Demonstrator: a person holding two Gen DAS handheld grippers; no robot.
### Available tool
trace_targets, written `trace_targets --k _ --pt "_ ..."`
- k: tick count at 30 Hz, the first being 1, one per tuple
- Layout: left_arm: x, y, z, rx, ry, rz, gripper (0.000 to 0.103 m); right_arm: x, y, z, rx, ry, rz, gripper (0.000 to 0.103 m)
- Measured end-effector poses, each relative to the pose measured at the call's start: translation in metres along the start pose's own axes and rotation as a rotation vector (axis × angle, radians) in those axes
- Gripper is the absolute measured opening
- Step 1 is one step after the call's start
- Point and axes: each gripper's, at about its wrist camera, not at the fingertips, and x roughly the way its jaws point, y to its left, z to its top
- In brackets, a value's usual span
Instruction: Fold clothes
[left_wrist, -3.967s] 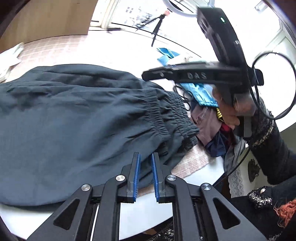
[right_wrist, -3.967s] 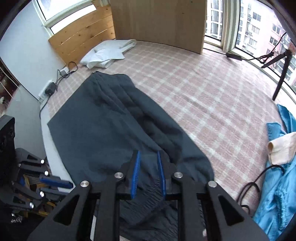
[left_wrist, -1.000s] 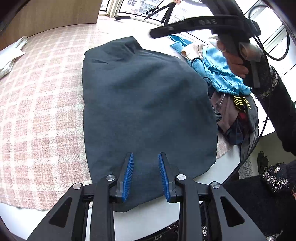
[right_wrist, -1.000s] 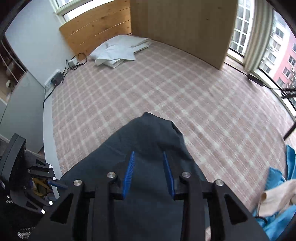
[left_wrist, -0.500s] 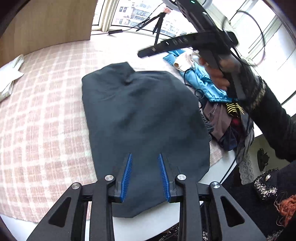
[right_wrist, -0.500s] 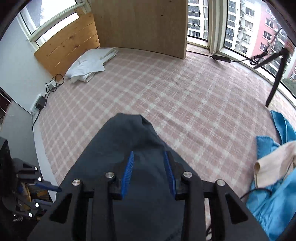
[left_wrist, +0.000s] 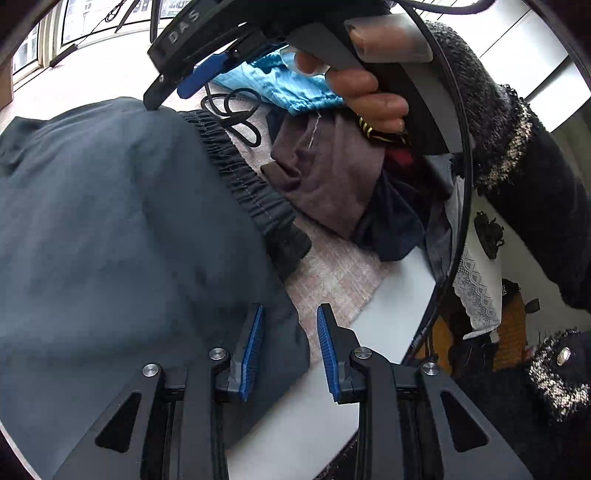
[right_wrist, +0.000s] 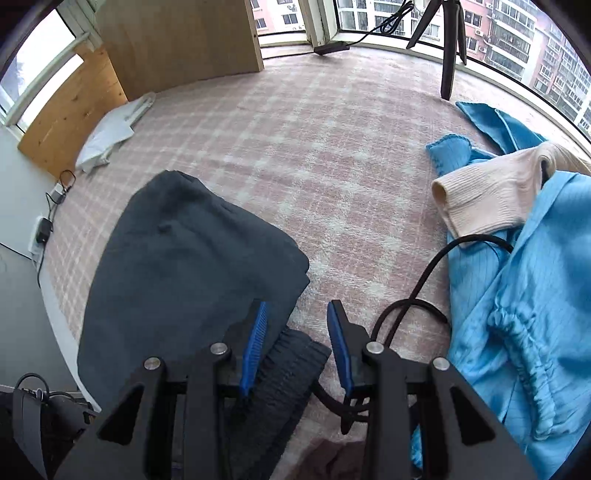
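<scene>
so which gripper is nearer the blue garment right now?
Right. The right gripper hangs open over the dark trousers' waistband, beside the blue garment. The left gripper is open at the trousers' near edge, farther off.

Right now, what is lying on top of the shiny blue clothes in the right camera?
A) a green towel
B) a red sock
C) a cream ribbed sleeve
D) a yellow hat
C: a cream ribbed sleeve rests across the shiny blue clothes, with its open cuff pointing toward the pink checked blanket.
</scene>
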Motion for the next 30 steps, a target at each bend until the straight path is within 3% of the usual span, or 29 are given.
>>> trace_targets --k 3,7,10,12,15,19,21,25,27,30 --pt "-0.046 0.021 0.000 -0.109 -0.075 0.046 0.030 -0.026 -0.005 -0.018 0.033 -0.044 -0.005 0.054" --pt "-0.105 0.068 -0.009 -0.266 -0.174 0.170 0.034 -0.025 -0.002 -0.050 0.100 -0.030 0.058 0.054" --pt "-0.125 0.096 -0.019 -0.334 -0.173 0.247 0.034 -0.025 0.000 -0.073 0.149 -0.019 0.105 0.049" --pt "-0.128 0.108 -0.018 -0.341 -0.159 0.263 0.034 -0.025 0.001 -0.089 0.182 -0.012 0.136 0.030" --pt "-0.126 0.109 -0.011 -0.309 -0.145 0.254 0.034 -0.024 0.003 -0.113 0.232 -0.001 0.183 0.030" --pt "-0.114 0.107 0.000 -0.281 -0.125 0.228 0.035 -0.010 0.012 -0.118 0.231 0.015 0.166 0.030" --pt "-0.109 0.106 0.002 -0.267 -0.111 0.223 0.035 -0.006 0.018 -0.115 0.210 0.017 0.157 0.021" --pt "-0.107 0.105 0.003 -0.253 -0.091 0.215 0.035 -0.006 0.028 -0.112 0.168 0.033 0.154 0.021" --pt "-0.107 0.105 0.002 -0.248 -0.087 0.208 0.035 -0.011 0.027 -0.111 0.163 0.032 0.166 0.007" --pt "-0.107 0.102 0.002 -0.228 -0.080 0.200 0.035 -0.021 0.021 -0.113 0.186 0.020 0.175 0.004"
